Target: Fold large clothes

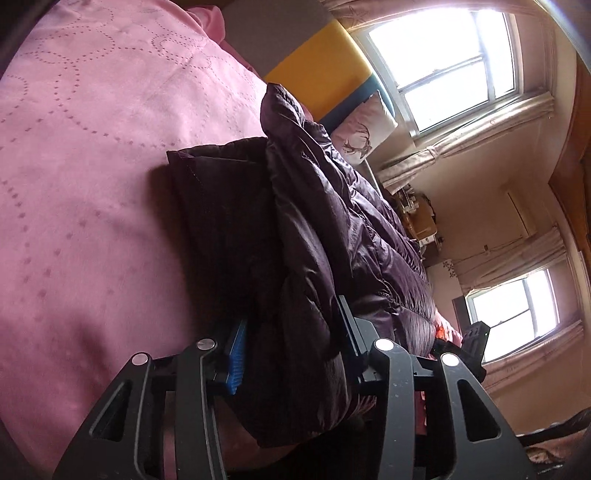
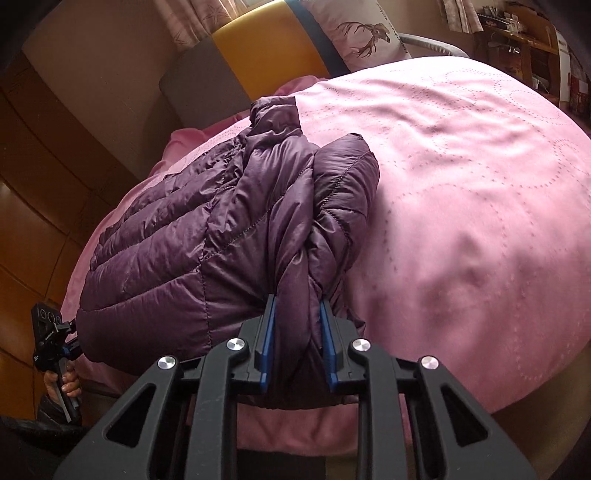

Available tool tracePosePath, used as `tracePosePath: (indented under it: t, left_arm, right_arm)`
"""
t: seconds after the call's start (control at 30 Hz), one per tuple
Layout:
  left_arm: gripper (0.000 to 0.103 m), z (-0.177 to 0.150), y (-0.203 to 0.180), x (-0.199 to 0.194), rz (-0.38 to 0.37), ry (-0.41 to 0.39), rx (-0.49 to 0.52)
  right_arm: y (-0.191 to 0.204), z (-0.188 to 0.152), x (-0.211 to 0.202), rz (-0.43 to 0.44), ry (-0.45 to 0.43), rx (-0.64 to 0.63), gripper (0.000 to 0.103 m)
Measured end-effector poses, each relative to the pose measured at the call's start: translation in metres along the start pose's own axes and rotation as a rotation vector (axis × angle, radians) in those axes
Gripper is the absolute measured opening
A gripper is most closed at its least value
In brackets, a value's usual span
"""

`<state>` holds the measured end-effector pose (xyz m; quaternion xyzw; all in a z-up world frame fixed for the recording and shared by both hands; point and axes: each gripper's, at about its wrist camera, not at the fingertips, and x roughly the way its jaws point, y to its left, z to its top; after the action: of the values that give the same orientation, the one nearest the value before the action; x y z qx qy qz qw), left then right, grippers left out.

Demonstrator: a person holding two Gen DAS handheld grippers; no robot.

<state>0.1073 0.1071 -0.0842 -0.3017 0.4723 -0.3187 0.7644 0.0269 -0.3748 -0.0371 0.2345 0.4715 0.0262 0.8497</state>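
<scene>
A dark purple quilted puffer jacket (image 2: 177,240) lies bunched on a pink bed cover (image 2: 461,203). My right gripper (image 2: 297,306) is shut on a thick fold at the jacket's near right edge, its blue pads (image 2: 267,332) pressing in from both sides. In the left wrist view my left gripper (image 1: 291,317) is shut on another bulky fold of the jacket (image 1: 332,221), which fills the gap between its fingers. That gripper also shows in the right wrist view at the jacket's lower left corner (image 2: 72,341), held by a hand (image 2: 66,384).
A deer-print pillow (image 2: 365,33) leans on a yellow and grey headboard (image 2: 266,48) at the far end of the bed. Wooden panelling (image 2: 37,184) runs along the bed's left. A cluttered shelf (image 2: 517,33) stands at the back right. Bright curtained windows (image 1: 443,62) fill the wall.
</scene>
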Motion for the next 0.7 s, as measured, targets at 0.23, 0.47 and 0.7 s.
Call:
tracePosePath:
  t: [0.23, 0.47, 0.7]
  left_arm:
    - [0.074, 0.032, -0.045, -0.039, 0.129, -0.149, 0.140]
    - [0.074, 0.059, -0.115, 0.028, 0.087, -0.050, 0.402]
    - [0.074, 0.070, -0.123, 0.117, 0.220, 0.133, 0.475]
  right_arm:
    - [0.032, 0.018, -0.036, -0.093, -0.140, -0.115, 0.057]
    - [0.130, 0.079, 0.034, 0.019, -0.111, -0.310, 0.059]
    - [0.158, 0.114, 0.132, -0.082, 0.065, -0.415, 0.058]
